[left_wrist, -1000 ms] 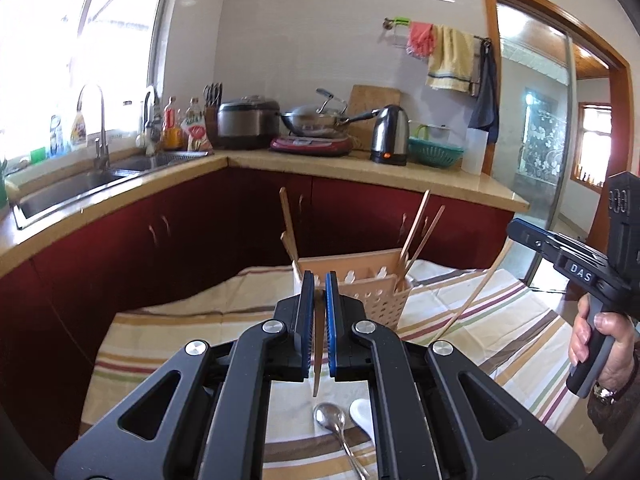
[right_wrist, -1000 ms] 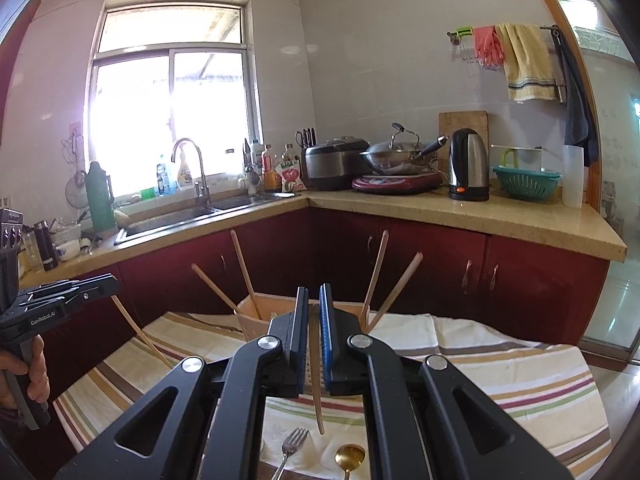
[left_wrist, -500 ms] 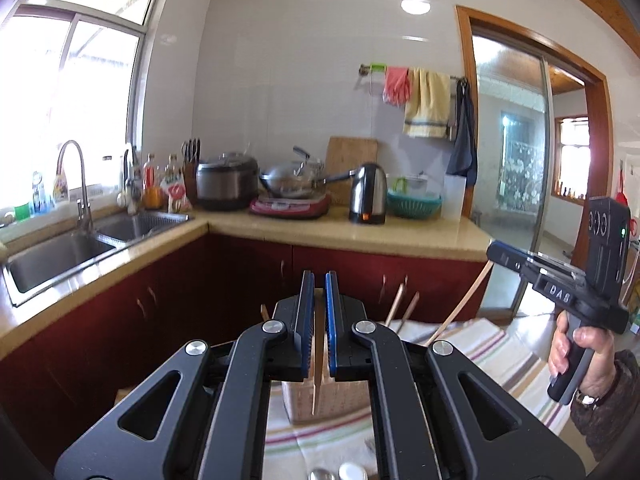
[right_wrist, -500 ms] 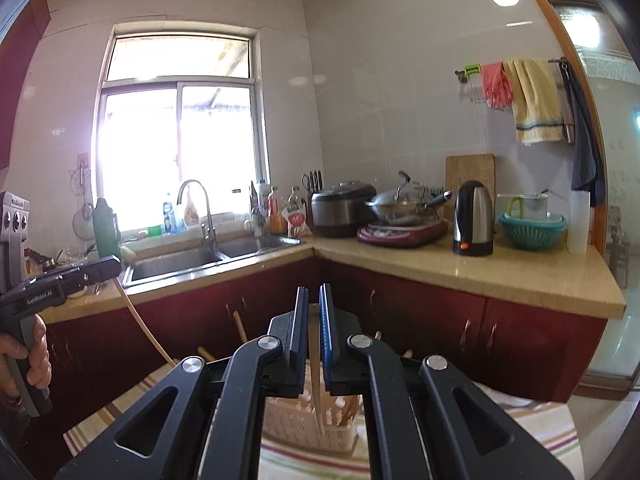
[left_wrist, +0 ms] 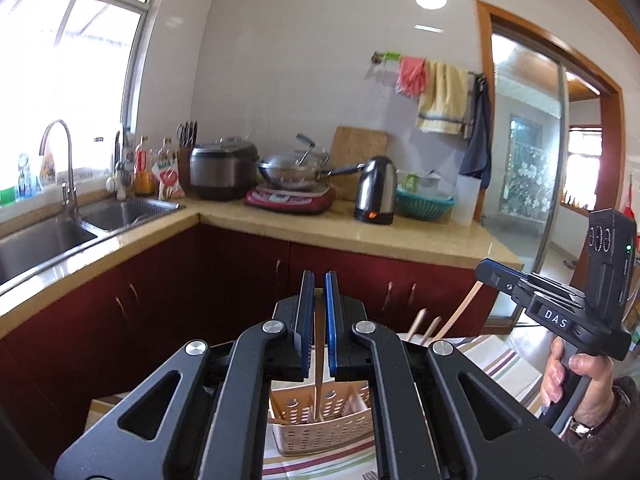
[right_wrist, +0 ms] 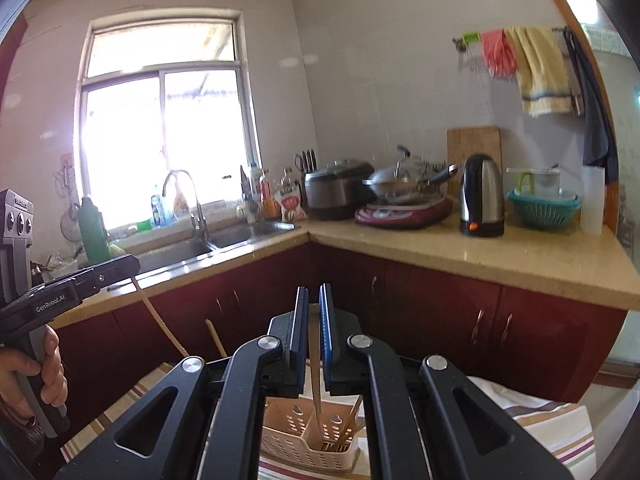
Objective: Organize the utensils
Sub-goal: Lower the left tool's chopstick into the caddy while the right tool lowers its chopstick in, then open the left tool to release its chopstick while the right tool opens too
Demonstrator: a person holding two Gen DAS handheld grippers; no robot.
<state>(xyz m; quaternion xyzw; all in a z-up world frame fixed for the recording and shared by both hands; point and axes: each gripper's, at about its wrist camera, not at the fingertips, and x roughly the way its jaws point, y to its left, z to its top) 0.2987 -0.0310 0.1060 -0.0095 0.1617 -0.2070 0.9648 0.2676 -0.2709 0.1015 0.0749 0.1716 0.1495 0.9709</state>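
A beige perforated utensil basket stands on a striped tablecloth; it also shows in the right wrist view. My left gripper is shut on a wooden chopstick that hangs down over the basket. My right gripper is shut on another wooden chopstick whose tip reaches into the basket. Several chopsticks stand in the basket. Each gripper shows in the other's view, the right and the left, each with a chopstick hanging from it.
A tan counter on red cabinets runs behind the table, with a sink, a rice cooker, a wok, a kettle and a teal basket. A doorway opens at the right. A fork tip shows at the bottom edge.
Both grippers have risen with their chopsticks and now hold them upright over the basket. The spoons and fork on the cloth have dropped out of view.
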